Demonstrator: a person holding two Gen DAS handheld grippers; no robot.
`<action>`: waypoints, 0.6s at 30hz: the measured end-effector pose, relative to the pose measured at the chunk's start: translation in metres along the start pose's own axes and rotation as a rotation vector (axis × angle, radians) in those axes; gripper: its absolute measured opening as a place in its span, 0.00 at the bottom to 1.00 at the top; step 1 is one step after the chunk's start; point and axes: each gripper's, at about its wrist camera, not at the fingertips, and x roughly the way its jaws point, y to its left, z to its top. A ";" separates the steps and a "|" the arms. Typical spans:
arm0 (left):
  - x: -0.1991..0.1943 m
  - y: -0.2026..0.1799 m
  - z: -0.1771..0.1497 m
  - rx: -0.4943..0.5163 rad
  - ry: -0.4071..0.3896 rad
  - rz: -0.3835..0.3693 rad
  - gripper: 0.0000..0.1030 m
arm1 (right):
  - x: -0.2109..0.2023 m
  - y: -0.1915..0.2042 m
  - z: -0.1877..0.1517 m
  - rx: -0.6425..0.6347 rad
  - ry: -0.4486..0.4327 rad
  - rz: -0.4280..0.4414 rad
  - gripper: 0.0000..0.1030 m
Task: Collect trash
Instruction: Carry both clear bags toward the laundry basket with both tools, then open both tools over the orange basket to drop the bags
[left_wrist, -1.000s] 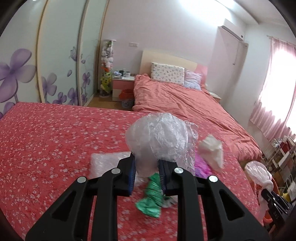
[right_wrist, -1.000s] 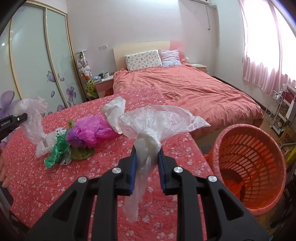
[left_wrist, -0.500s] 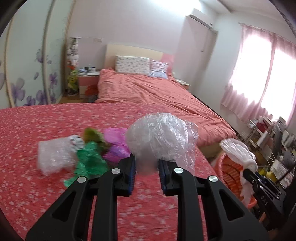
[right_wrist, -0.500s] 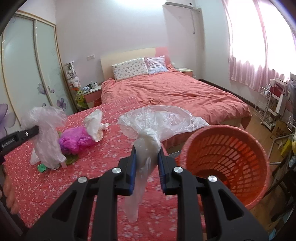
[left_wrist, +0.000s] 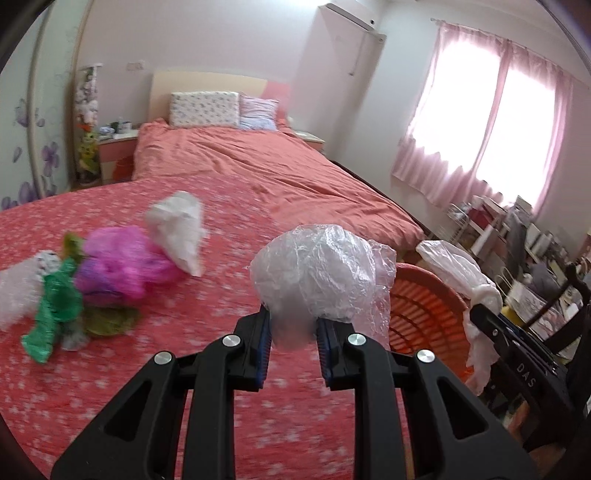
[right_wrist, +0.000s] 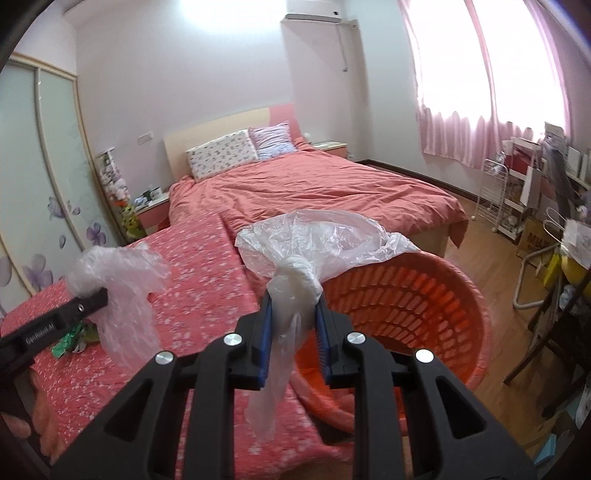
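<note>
While both of my grippers are clamping crumpled plastic, I am carrying the two loads toward the orange basket, the landmark for everything that follows. My right gripper is pinching a knotted clear bag by its twisted neck, jaws narrow on the plastic; the bag's open mouth is flaring out over the near rim of the basket, and its loose tail is hanging down below the fingers. The basket is lying just ahead and slightly right of this gripper, so the right hand is the nearer one. My left gripper is squeezing a wrinkled clear ball of film, jaws also narrow on it, and from this side the basket is showing beyond and to the right, partly hidden behind the ball. Seen from the right wrist, that left gripper is hovering over the flowered bedspread, left of the basket.

More litter is lying farther left of the basket on the bedspread: a white crumpled bag, a glossy pink bag and a green foil wrapper, bunched close together. The basket is a rigid lattice of moulded plastic, round and open-topped; the bags are thin, limp and crinkled, likely to drift when dropped.
</note>
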 end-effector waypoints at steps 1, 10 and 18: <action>0.002 -0.005 -0.001 0.003 0.004 -0.009 0.21 | 0.000 -0.005 0.000 0.007 -0.002 -0.005 0.21; 0.032 -0.056 -0.009 0.065 0.046 -0.082 0.21 | 0.009 -0.055 0.000 0.079 -0.005 -0.059 0.21; 0.057 -0.092 -0.011 0.088 0.072 -0.125 0.21 | 0.024 -0.082 -0.001 0.115 0.003 -0.082 0.21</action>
